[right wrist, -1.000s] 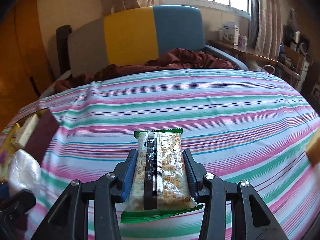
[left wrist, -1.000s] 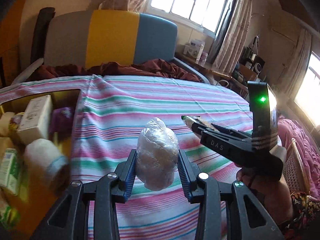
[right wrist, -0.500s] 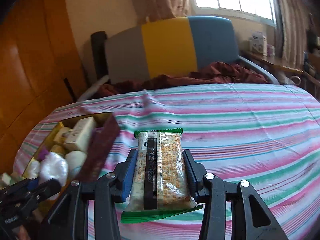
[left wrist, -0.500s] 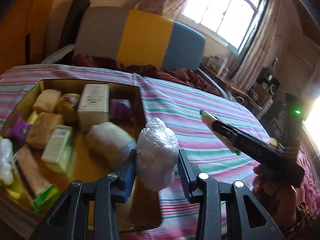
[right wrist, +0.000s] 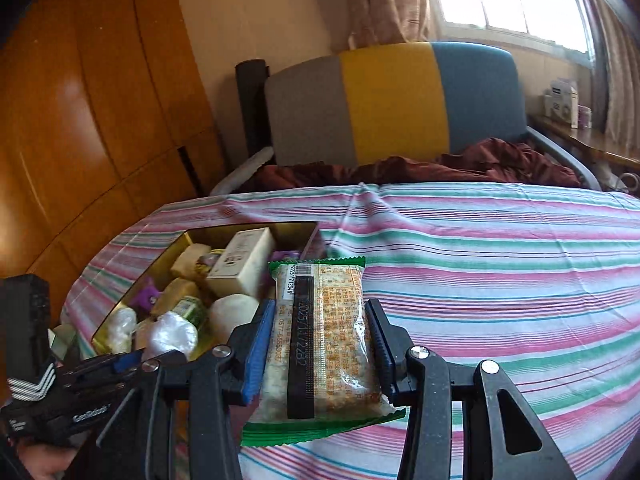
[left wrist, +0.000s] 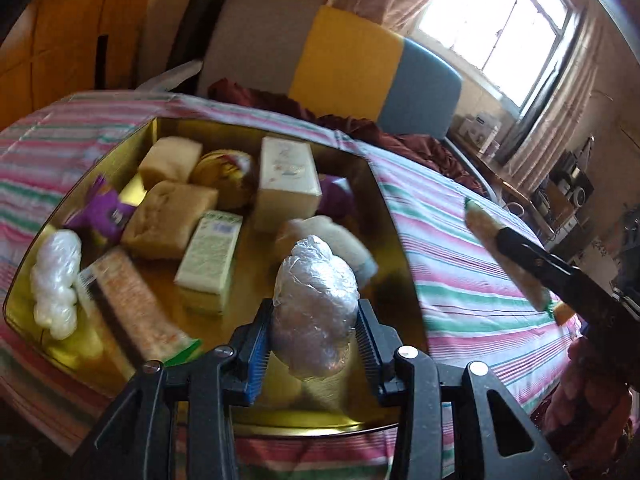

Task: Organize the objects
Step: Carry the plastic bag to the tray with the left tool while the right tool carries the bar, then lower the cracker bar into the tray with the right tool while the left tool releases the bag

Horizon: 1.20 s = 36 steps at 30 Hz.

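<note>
Striped cloth in pink, green and white covers the surface in the left wrist view, with a gold tray filling the centre and left of the frame and a grey, yellow and blue chair back along the top. At bottom centre the left gripper pinches a plastic-wrapped bundle between its blue pads, the bundle standing upright and hanging over the tray's near right part, where bare gold floor shows below it. Boxes, buns, a purple packet and a long snack bar crowd the tray's left and far side. At right, the right gripper reaches in with a packet edge-on. In the right wrist view the same cloth spreads across the right half, the tray sits at centre left, and the right gripper clamps a snack packet by its long sides, long axis pointing away along the fingers. That packet hangs over cloth just right of the tray, so the left one looks nearer to letting go; the right must likely shift leftward first.
</note>
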Each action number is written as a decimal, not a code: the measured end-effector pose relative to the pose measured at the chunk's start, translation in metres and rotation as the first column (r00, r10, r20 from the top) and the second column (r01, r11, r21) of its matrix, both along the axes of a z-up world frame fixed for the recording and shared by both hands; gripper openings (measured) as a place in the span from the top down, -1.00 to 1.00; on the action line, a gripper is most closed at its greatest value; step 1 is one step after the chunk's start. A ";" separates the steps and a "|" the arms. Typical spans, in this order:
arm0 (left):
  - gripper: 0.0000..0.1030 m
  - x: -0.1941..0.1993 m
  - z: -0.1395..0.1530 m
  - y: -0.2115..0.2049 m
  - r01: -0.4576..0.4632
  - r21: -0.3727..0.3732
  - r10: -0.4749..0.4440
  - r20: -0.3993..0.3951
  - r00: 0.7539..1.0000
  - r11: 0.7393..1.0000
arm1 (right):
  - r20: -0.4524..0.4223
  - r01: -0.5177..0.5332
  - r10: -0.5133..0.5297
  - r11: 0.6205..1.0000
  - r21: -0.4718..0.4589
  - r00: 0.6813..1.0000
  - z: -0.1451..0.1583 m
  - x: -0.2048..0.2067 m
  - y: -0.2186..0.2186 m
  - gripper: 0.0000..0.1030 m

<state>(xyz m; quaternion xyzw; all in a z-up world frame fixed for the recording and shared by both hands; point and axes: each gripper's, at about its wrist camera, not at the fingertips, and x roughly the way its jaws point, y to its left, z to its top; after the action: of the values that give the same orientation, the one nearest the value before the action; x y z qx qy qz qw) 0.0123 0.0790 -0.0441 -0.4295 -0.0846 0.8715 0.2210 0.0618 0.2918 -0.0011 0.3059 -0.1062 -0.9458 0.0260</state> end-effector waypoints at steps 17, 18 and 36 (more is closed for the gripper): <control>0.15 -0.009 -0.012 -0.015 0.002 -0.118 0.001 0.024 1.000 0.993 | 0.019 -0.142 0.141 0.990 0.018 0.990 0.004 -0.009 -0.053 0.11; 0.14 -0.010 -0.012 -0.015 0.008 -0.119 -0.005 0.026 1.000 0.993 | 0.021 -0.151 0.150 0.988 0.018 0.988 0.003 -0.009 -0.058 0.11; 0.08 0.010 0.017 -0.052 -0.125 0.035 0.129 -0.114 0.985 0.991 | 0.102 -0.199 0.195 0.979 0.033 0.975 -0.013 -0.020 -0.091 0.11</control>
<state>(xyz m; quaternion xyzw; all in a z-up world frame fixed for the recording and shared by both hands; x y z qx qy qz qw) 0.0222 0.0271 -0.0273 -0.3687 -0.1107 0.9061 0.1754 0.0418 0.2012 -0.0144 0.3615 -0.0559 -0.9244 0.1078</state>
